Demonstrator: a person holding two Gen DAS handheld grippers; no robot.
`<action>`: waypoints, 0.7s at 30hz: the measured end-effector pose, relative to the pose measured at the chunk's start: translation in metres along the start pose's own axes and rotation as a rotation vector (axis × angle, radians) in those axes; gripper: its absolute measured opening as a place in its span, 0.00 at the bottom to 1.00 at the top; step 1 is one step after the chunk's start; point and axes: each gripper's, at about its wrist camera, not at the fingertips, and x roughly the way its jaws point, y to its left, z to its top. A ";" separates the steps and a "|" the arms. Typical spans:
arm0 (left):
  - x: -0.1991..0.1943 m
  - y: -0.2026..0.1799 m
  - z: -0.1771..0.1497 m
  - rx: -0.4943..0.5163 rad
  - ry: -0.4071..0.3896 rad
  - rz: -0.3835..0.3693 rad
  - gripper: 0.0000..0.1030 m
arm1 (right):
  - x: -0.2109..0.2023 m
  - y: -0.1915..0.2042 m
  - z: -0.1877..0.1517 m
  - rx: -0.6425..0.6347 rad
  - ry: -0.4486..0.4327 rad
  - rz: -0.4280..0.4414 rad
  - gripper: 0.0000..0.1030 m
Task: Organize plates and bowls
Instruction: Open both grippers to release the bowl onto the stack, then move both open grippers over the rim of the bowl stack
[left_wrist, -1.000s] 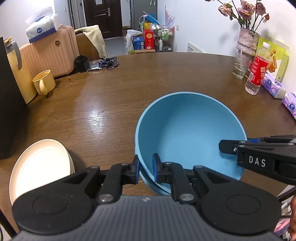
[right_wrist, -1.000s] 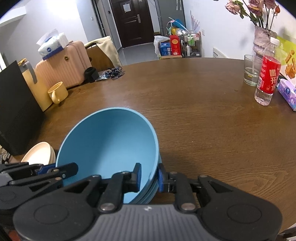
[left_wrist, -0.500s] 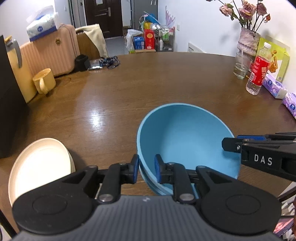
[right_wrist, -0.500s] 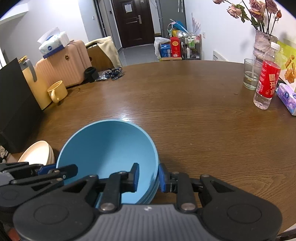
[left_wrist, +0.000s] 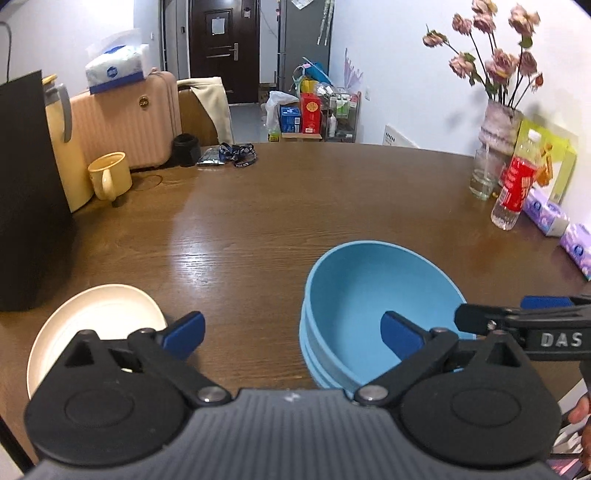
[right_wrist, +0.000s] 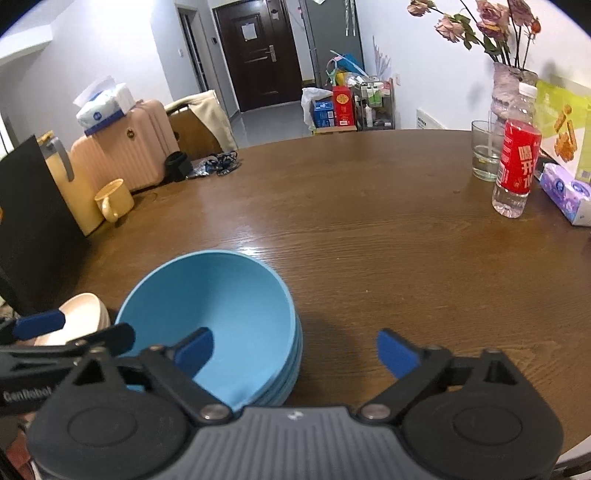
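A stack of blue bowls (left_wrist: 373, 306) stands on the brown table near its front edge; it also shows in the right wrist view (right_wrist: 218, 325). My left gripper (left_wrist: 291, 334) is open, its fingers astride the stack's left rim without touching. My right gripper (right_wrist: 293, 352) is open, astride the right rim; it also shows in the left wrist view (left_wrist: 517, 317). Cream plates (left_wrist: 92, 325) lie left of the bowls, also in the right wrist view (right_wrist: 79, 317).
A yellow mug (left_wrist: 109, 179), a yellow jug and a black box (left_wrist: 26, 192) stand at the table's left. A glass (right_wrist: 485, 155), a red-labelled bottle (right_wrist: 517, 166), a vase and tissue packs (right_wrist: 565, 192) stand at the right.
Both grippers, which were shut on the top blue bowl's rim, have lowered it onto the stack and opened, letting it go.
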 end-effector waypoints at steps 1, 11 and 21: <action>-0.001 0.003 -0.001 -0.007 -0.001 -0.002 1.00 | -0.002 -0.001 -0.002 0.002 -0.005 0.004 1.00; -0.005 0.026 -0.015 -0.100 0.009 -0.057 1.00 | -0.011 -0.018 -0.023 0.097 -0.060 0.072 1.00; -0.024 0.037 -0.022 -0.136 -0.065 -0.068 1.00 | -0.023 -0.021 -0.043 0.119 -0.132 0.113 1.00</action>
